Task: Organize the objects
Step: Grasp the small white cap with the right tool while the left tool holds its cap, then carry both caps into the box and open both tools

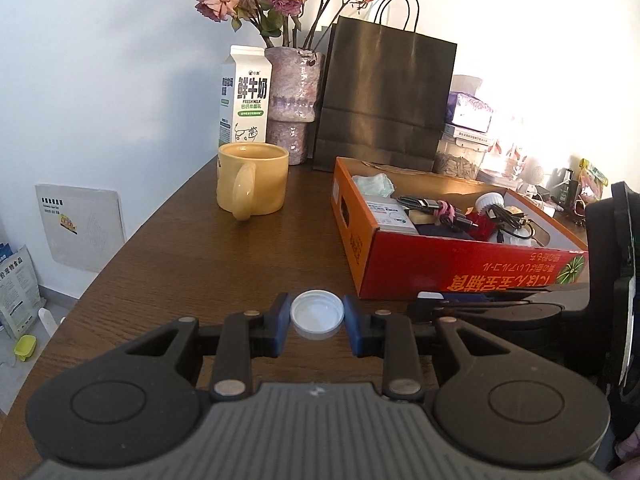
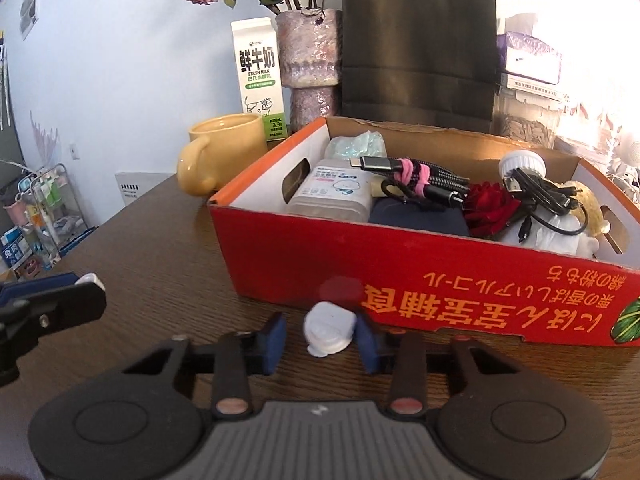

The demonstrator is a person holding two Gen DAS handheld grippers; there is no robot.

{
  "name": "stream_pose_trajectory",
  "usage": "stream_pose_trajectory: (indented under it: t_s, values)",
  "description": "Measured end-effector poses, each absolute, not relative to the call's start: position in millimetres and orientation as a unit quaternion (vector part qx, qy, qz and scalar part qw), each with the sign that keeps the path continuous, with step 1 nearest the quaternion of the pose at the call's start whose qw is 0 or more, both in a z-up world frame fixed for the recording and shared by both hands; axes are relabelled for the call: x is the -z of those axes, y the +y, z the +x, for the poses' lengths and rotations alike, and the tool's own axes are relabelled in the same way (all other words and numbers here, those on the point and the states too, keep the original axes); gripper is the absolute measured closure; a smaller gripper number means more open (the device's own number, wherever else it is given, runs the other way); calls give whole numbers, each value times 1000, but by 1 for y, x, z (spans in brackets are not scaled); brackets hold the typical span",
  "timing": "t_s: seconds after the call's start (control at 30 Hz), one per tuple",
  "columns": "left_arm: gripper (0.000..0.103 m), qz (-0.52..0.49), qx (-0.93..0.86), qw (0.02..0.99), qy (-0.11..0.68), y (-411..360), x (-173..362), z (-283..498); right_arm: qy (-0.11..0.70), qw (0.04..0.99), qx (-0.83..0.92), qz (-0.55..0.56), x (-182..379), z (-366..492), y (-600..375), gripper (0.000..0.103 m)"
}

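Red cardboard box (image 2: 400,256) sits toward the tabletop's (image 1: 192,240) right side, before a dark paper bag (image 1: 384,92), crammed with cables and packets. Yellow mug (image 1: 256,178) stands left of it, near the back edge, in front of a milk carton (image 1: 244,96). Left gripper (image 1: 317,316) pinches a white bottle cap (image 1: 317,314) by its rim. Right gripper (image 2: 320,338), close to the box's front wall, holds a small white plastic piece (image 2: 329,330); its right pad touches it, and left-pad contact is unclear.
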State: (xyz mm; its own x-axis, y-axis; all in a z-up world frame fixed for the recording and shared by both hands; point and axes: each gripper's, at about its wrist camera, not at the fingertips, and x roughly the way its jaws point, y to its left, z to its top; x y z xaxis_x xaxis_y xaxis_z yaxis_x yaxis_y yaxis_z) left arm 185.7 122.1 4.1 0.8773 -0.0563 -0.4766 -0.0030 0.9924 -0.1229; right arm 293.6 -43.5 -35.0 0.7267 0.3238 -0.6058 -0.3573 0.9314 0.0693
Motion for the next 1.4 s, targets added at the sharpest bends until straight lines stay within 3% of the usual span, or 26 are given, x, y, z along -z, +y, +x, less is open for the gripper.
stream_pose_trajectory:
  t_s: [0.37,0.73,1.03,1.33,1.37,1.4]
  values:
    - [74,-53,14,971,233,104,-18,179,292,932,-217,-1,26,279,-61,77]
    - [74,-61,40,979,190,55,-50,204,196,956,-216,27,-14,260,-117,77]
    - [74,-72,56,981,174,12,-64,263,150,973,-175,20,-45,296,-170,77]
    - [73,-65,54,980,182,-7,-55,322,162,975,-154,16,-38,350,-195,77]
    - [71,-67,51,979,185,-6,-52,326,168,974,-153,13,-36,355,-196,76]
    - [57,-67,48,979,188,-4,-50,330,174,973,-149,11,-33,359,-196,75]
